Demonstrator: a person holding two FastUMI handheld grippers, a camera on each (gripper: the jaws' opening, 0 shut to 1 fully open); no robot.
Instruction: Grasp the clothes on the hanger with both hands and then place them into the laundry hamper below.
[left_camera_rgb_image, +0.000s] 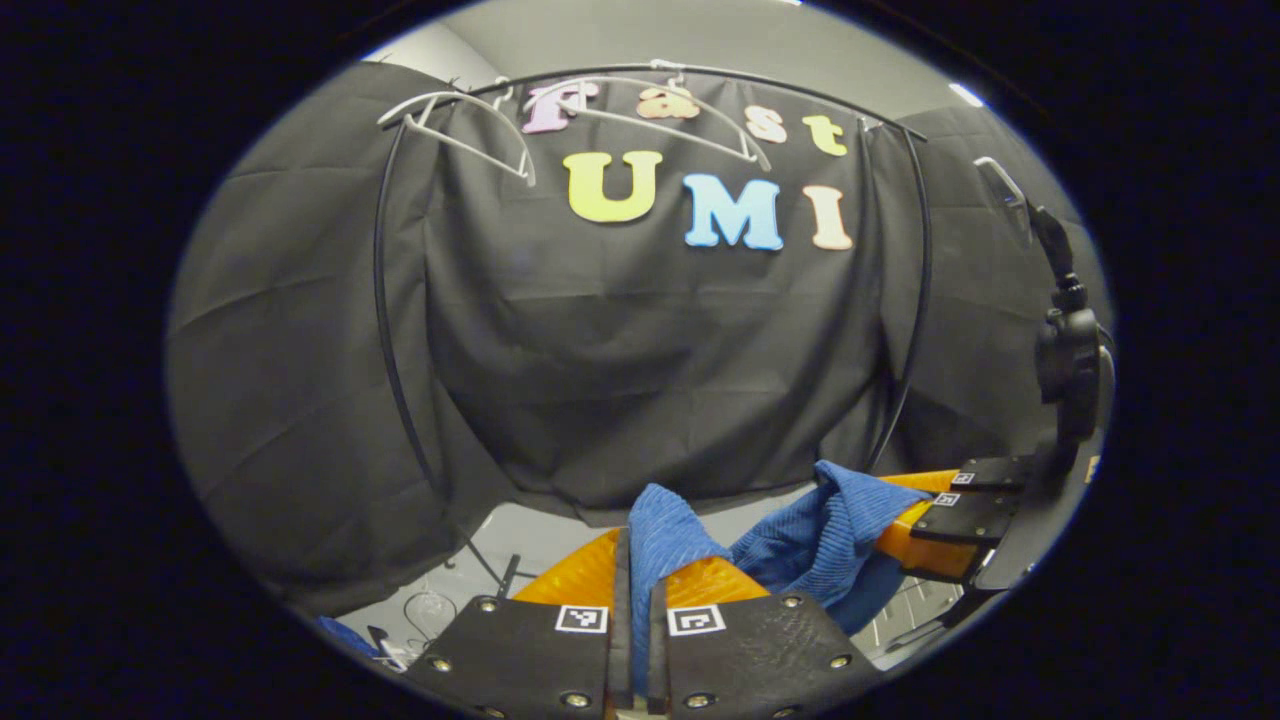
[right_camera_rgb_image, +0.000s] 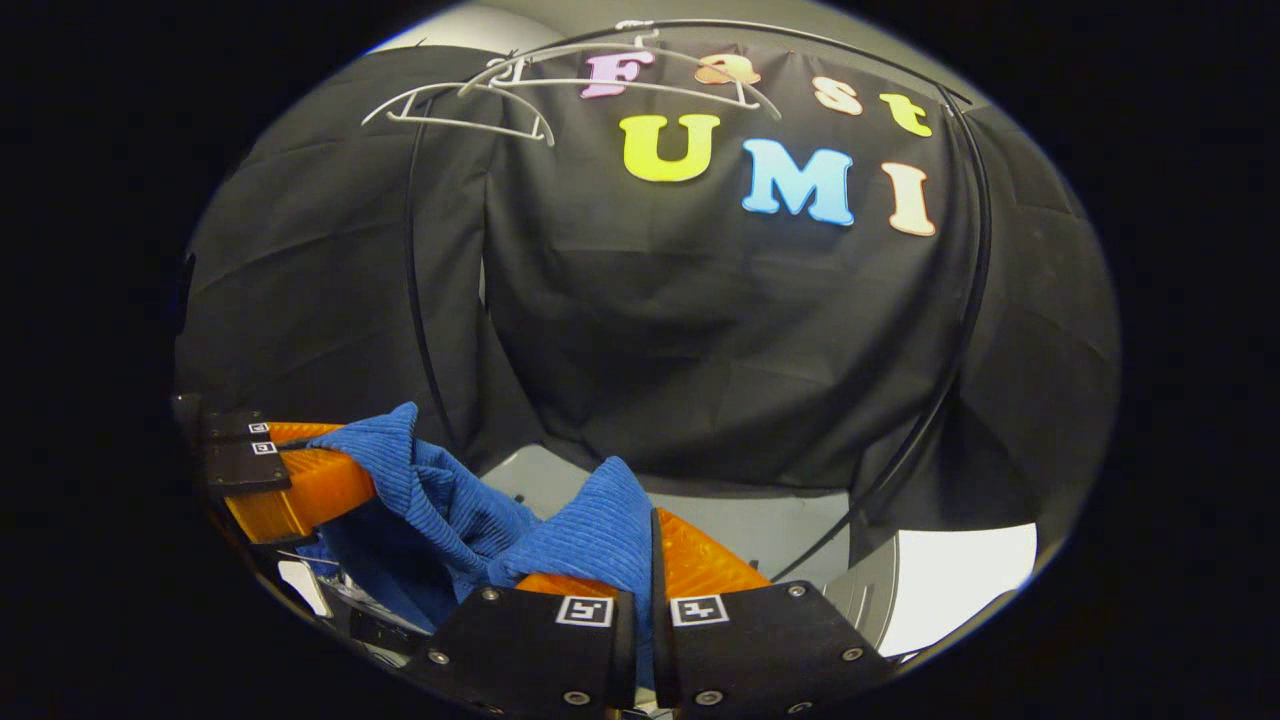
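Blue ribbed corduroy garment (left_camera_rgb_image: 820, 535), white hangers (left_camera_rgb_image: 470, 125), thin black rail (left_camera_rgb_image: 385, 300), black cloth wall (left_camera_rgb_image: 640, 380)

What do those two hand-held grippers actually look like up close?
Each hand-held gripper, left and right, has two flat black plates fastened with small silver screws, and each plate bears a little square black-and-white marker. From the left gripper view, the right one seen from the side shows a bulky black body behind its plates, with a black cable rising from it.

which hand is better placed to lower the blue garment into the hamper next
Neither clearly: both. The left tool and right tool are each shut on the blue garment, which is off the white hangers. The hamper isn't clearly visible, so lowering together looks best.
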